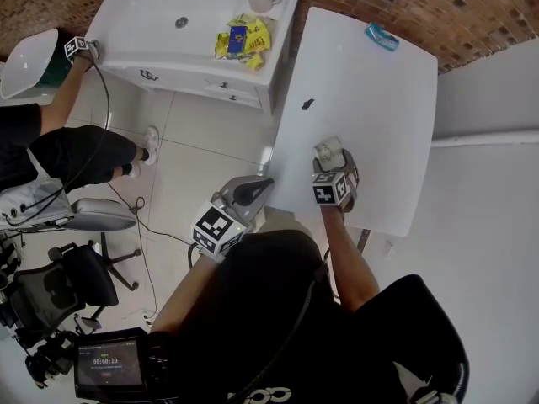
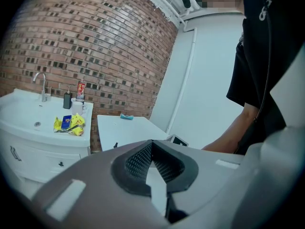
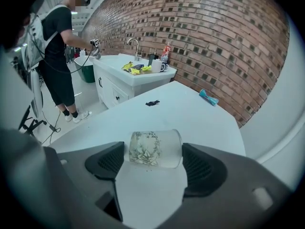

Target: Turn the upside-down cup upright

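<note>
Cup (image 3: 143, 148): sits on the white bench (image 3: 190, 111), near the end by the person. It has leaf drawings on it.
Right tongs (image 3: 154, 151): jaws wide apart, one on each side of the cup. They are very close to it but do not squeeze it.
Left tongs (image 2: 152, 144): jaws together, holding nothing, up in the air beside the bench.
Other things on the bench: a small black thing (image 3: 152, 102) and a blue thing (image 3: 208, 97), both well apart from the cup.

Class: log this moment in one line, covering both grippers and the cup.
left gripper: shut, empty | right gripper: open, straddling patterned glass cup | support: cup rests on white table
</note>
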Tool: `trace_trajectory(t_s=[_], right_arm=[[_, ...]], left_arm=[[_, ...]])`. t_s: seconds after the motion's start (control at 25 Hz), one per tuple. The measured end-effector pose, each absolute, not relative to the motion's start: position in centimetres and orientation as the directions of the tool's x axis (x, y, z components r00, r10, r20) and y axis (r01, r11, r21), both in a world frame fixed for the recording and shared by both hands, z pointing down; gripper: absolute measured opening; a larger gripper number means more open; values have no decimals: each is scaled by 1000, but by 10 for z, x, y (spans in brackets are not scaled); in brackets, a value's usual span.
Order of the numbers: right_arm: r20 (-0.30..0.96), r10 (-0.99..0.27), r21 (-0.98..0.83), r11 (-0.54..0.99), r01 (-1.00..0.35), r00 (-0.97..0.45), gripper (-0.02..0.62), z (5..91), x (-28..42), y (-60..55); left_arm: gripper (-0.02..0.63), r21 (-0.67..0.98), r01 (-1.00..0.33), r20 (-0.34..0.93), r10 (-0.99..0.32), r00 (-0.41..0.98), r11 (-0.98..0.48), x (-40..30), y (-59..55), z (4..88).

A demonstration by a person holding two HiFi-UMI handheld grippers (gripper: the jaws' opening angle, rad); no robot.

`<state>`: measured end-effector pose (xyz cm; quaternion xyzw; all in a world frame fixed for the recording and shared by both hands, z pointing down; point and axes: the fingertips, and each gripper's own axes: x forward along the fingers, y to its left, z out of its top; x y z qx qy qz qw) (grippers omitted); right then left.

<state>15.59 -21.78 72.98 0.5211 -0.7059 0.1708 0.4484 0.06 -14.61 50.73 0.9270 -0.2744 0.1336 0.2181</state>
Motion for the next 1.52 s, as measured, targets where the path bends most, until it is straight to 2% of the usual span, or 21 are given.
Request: trace_trajectory(t_s=[0.2,0.4,0.56,0.72,0.92,1.12,1.24,1.52], right_arm=[[808,-584,167,360,-918,-82,373,725,159,-217],[782,-602,-14,239,-971,-160,373,713,164,-214],[753,-624,-86,220,-972,-208,373,708,165,-210],[696,-650,-275,151,-950,-305,373,703,161,-206],[607,-679,-545,21,-838,-412,373,700,156,-197],[482,-736,-820,-188,-540,-476,373,709,158,-191],[448,-758,-871,-251,-421,-475,373,716,163,-188],[441,-763,-887,-289,-361,-472,373,725,167,-181]], left_arm=[[14,331,-561,364,-446,817,-759,2,-146,507],[14,331,-557,362,-443,820,-762,2,-146,506],[14,331,-545,358,-432,828,-770,5,-144,506],[14,328,-527,356,-414,838,-784,9,-141,505],[14,327,-507,353,-395,848,-797,14,-138,504],[14,328,-500,354,-386,852,-802,16,-137,503],[14,327,-497,357,-381,853,-804,17,-136,504],[14,328,-492,363,-373,854,-806,17,-135,506]])
